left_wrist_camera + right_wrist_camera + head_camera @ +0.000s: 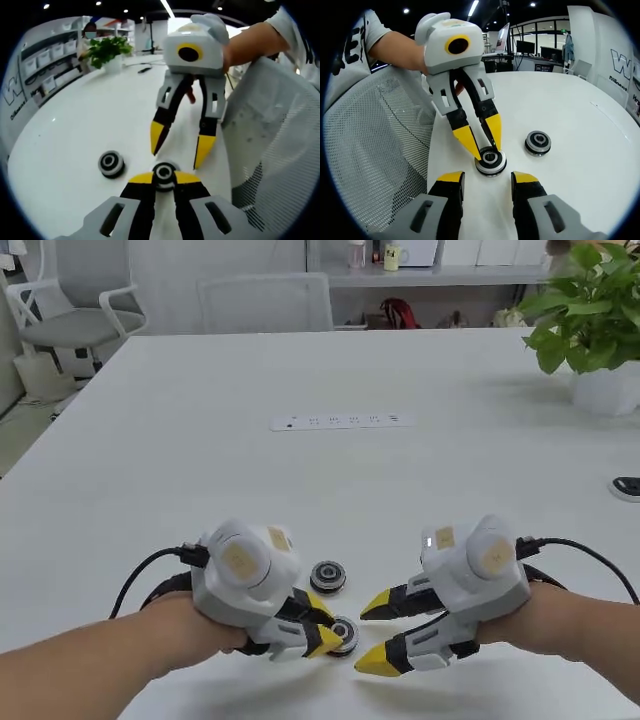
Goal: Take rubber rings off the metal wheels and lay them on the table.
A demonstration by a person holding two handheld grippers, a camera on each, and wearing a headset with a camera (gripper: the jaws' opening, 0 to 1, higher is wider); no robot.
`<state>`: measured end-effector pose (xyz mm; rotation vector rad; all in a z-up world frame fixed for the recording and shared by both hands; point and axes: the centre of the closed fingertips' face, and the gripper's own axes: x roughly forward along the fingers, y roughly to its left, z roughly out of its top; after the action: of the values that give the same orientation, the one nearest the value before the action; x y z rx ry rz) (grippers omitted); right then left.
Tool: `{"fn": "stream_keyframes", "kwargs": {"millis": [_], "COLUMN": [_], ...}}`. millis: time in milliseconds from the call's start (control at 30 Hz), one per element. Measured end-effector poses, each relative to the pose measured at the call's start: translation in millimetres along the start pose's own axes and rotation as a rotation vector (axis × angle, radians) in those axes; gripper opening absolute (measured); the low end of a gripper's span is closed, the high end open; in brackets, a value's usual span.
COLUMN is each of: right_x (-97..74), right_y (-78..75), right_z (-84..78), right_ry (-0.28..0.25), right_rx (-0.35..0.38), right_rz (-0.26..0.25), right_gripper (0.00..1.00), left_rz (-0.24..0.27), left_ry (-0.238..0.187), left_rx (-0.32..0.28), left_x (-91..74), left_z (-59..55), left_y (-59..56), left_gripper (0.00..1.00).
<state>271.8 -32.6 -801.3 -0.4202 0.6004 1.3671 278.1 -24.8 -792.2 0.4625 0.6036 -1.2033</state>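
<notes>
Status check, taken from the head view and both gripper views.

1. State of the left gripper point(325, 624): jaws closed onto the near wheel point(490, 160), one yellow tip on each side of it, as seen in the left gripper view. Position of that wheel: flat on the table point(300, 370), close to the near edge, between the two grippers.
2. State of the right gripper point(372, 632): jaws open, nothing held. Tips aimed left at the gripped wheel, just beside it, apparently not touching.
3. Position of the far wheel point(327, 576): flat on the table just beyond the first, apart from both grippers.

Progress, as a judgement: barely begun.
- Dark band round the rim of each wheel, taken to be the rubber ring point(538, 148), in place on both.
- No loose ring to be seen on the visible table surface.
- Left to do: strip both rings and lay each on the table.
- Step in hand, by appearance: steadying one wheel with the left gripper, ready for a pull on its ring with the right.

Hidden or unclear:
- In the head view, gripped wheel largely covered by the left tips.
- Line between rubber and metal too fine to make out; number of rings per wheel not determinable.
- Cannot tell whether the left tips bear on rubber or on metal.
- At the far right of the table, a dark object point(627, 487) cut off by the picture edge; not identifiable.
</notes>
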Motion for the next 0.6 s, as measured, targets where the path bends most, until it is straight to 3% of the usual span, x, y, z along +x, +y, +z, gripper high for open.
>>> {"fn": "stream_keyframes", "kwargs": {"millis": [600], "right_x": [2.5], "right_y": [-2.4], "right_z": [7.3], "right_ry": [-0.042], "right_rx": [0.035], "right_rz": [-0.005], "right_gripper": [0.34], "left_rz": [0.028], "left_ry": [-0.039], "left_rx": [-0.026], "left_x": [1.5], "left_z": [-0.5], "left_y": [2.8], "left_gripper": [0.13]}}
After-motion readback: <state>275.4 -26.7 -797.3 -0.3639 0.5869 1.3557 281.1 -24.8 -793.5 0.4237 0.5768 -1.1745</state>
